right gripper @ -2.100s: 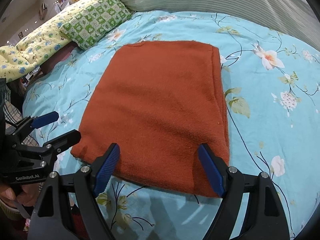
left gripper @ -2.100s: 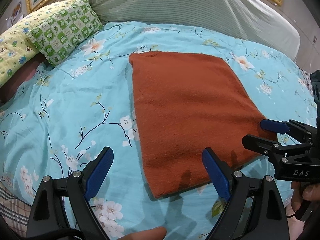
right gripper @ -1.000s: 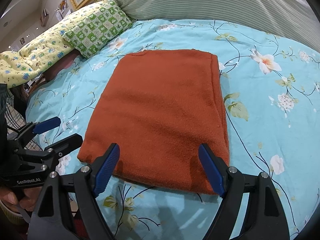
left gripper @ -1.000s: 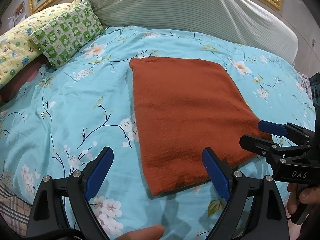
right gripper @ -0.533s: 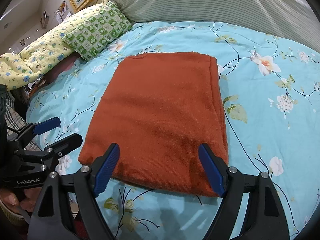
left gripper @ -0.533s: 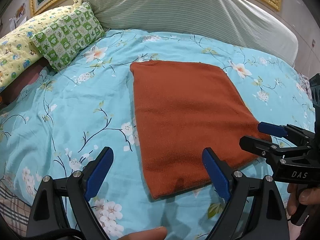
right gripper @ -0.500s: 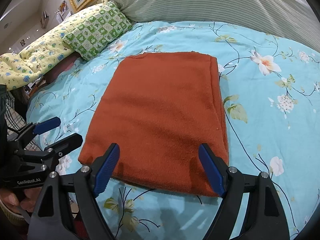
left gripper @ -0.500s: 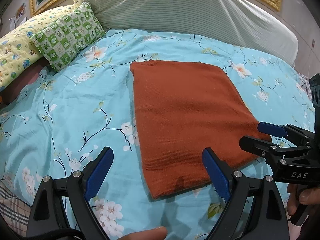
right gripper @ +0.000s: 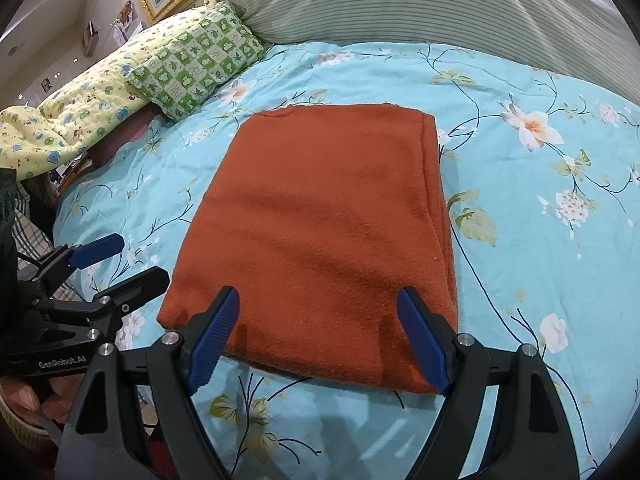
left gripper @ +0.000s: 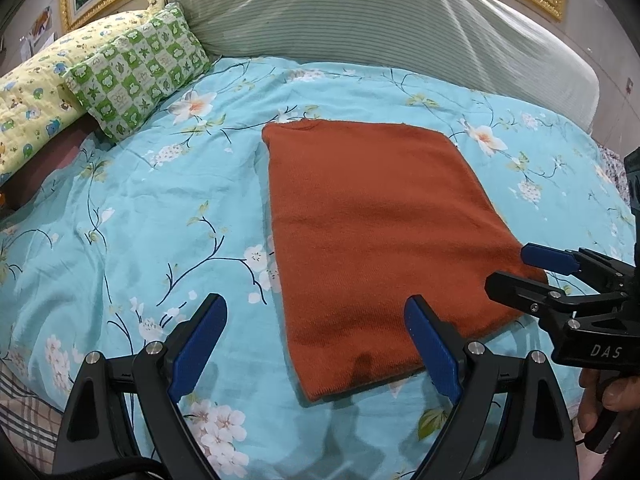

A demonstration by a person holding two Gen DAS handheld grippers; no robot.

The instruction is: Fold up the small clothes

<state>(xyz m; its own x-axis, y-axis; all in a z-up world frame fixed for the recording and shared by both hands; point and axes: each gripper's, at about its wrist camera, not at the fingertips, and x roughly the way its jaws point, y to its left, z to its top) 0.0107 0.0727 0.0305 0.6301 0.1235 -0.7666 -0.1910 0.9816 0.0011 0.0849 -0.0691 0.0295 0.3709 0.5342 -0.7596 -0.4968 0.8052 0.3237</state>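
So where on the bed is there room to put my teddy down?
Best spot: the bare quilt between the cloth and the green pillow. There is also room right of the cloth, by the big flower. The strip behind the cloth, before the striped bolster, is narrower. The near edge is crowded: both open tools, left and right, hover there.

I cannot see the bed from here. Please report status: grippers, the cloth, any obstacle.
Left gripper open, right gripper open, both empty, near edge of orange garment. Garment folded flat on floral bedspread. Nothing in the way.
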